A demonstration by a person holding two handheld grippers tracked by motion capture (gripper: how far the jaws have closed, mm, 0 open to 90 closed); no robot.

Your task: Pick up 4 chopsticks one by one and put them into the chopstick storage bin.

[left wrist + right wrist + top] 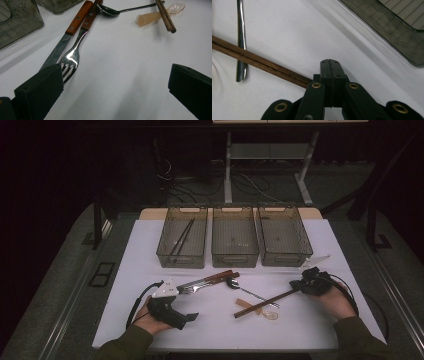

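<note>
dark floor and a tangle of cables lie behind the white table [150, 330]. beyond both grippers stand three grey mesh bins [234, 240] in a row; the one farthest from the right gripper holds a pair of dark chopsticks [182, 238], the other two look bare. between the grippers lie a wooden-handled knife [72, 30] and fork [75, 50], a metal spoon [117, 11] and a clear plastic spoon [160, 13]. the left gripper [175, 312] rests wide open just short of the fork, holding nothing. the right gripper [330, 67] is shut, its tips against the end of the brown chopsticks [259, 63], which cross the metal spoon's handle.

Chopsticks [265, 302] across plastic spoon [257, 310]; fork [200, 285] left.
</note>
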